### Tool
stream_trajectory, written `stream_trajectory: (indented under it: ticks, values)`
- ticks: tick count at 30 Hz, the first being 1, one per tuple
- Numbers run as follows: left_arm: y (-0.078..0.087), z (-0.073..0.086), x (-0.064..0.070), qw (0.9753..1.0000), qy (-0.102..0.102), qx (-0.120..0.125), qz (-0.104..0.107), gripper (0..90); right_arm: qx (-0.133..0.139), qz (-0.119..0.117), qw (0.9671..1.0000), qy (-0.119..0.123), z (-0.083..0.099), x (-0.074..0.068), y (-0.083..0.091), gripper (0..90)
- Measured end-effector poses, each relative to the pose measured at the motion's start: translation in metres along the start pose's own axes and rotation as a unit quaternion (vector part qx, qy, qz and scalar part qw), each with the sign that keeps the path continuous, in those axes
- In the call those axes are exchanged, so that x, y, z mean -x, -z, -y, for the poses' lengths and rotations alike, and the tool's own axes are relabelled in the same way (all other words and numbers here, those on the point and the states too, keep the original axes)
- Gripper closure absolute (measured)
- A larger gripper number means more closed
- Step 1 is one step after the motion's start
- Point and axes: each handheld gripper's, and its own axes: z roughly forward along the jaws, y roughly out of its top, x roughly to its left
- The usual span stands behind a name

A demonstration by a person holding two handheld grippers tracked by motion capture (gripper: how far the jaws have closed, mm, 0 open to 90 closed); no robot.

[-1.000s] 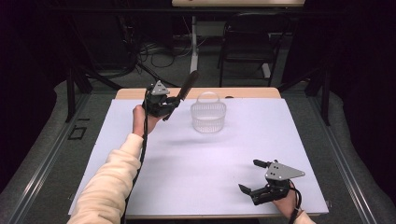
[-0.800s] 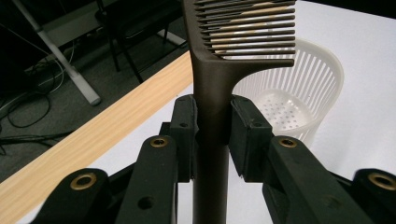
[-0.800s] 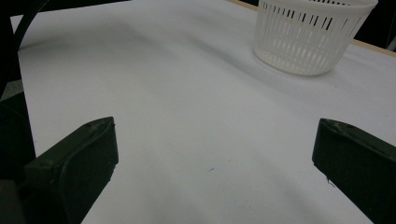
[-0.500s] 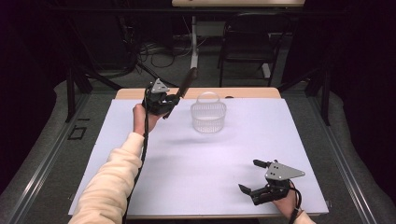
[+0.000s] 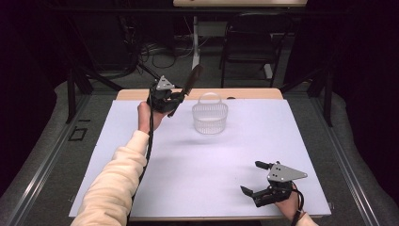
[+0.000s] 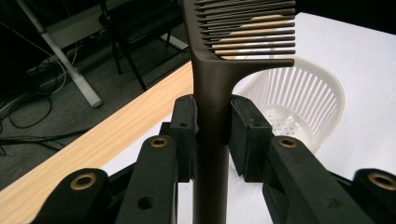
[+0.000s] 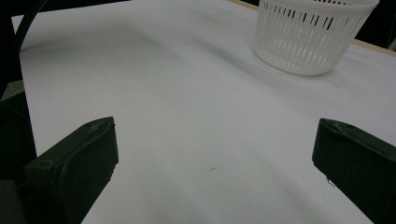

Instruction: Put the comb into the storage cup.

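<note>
My left gripper [image 5: 175, 100] is held above the far left of the table, shut on the handle of a dark brown comb [image 5: 188, 83] that points up and toward the basket. In the left gripper view the comb [image 6: 219, 79] rises between the pads [image 6: 185, 130], its teeth pointing right above the white slotted basket [image 6: 299, 107]. The basket [image 5: 210, 117] stands empty at the far middle of the white table cover [image 5: 197, 169]. My right gripper [image 5: 258, 178] rests near the front right corner, open, nothing between its jaws. The basket [image 7: 310, 35] appears far off in the right gripper view.
A wooden table edge [image 5: 254, 94] runs behind the white cover. Beyond it are a black chair [image 5: 247, 42], a desk leg and cables on the floor. A cable [image 5: 149, 136] trails along the left forearm in a cream sleeve [image 5: 117, 183].
The left gripper with the comb has shifted slightly right, toward the basket. The right gripper has stayed put.
</note>
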Motion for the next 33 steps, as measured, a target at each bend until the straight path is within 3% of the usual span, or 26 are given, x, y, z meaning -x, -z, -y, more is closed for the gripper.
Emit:
stream_trajectory:
  ticks: [16, 33]
  values:
    - [-0.005, -0.005, 0.0, 0.9999, 0.016, 0.006, -0.002, 72.4, 0.0, 0.0, 1.0, 0.002, 0.0, 0.0, 0.0, 0.0]
    - [-0.012, -0.012, 0.002, 0.9998, 0.018, 0.006, 0.0, 72.4, -0.001, 0.0, 1.0, 0.002, 0.0, 0.0, 0.0, 0.0]
